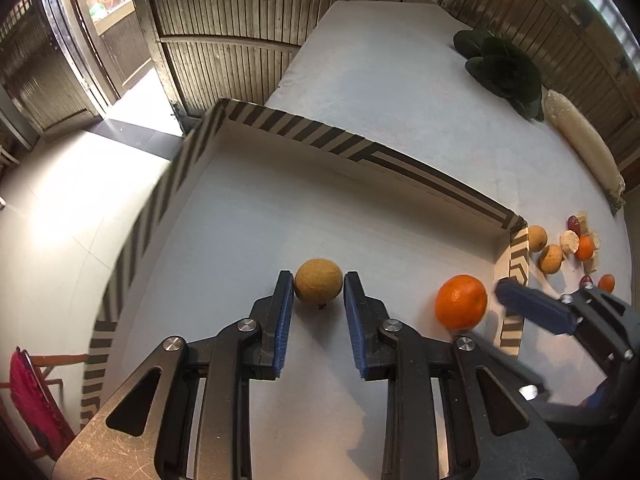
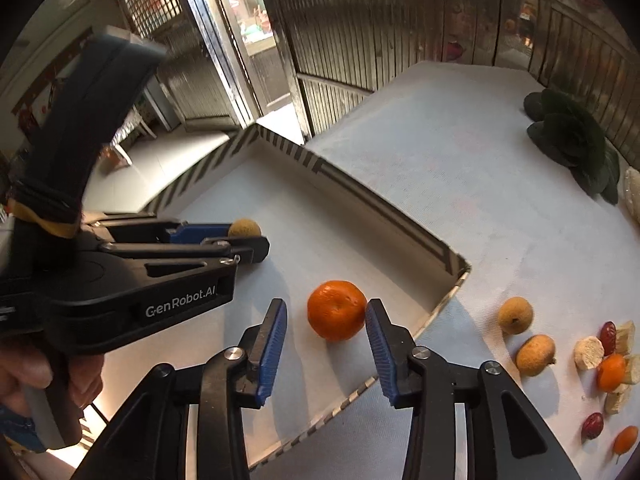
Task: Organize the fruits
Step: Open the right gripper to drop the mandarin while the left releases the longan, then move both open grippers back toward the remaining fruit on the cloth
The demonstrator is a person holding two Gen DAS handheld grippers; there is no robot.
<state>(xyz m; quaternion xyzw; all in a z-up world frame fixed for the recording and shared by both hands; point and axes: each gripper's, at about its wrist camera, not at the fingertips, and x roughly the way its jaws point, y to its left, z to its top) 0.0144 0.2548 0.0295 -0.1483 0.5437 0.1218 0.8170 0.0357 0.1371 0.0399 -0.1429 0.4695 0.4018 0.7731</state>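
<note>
A tan round fruit (image 1: 319,286) sits on the floor of the striped-rim tray (image 1: 328,142), between the parted, unclenched fingers of the left gripper (image 1: 318,306); an orange mandarin (image 2: 337,316) lies nearby in the same tray, framed by the right gripper (image 2: 326,344), likewise released; more fruit pieces (image 2: 524,354) lie on the white table (image 2: 460,160) just outside the tray, beside a dark leafy vegetable (image 2: 572,144).

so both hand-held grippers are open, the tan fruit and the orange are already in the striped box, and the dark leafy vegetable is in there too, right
Not quite. The dark leafy vegetable lies on the table outside the striped box, as the right wrist view shows. The tan fruit and orange are in the box, and both hand-held grippers, left and right, are open.
</note>
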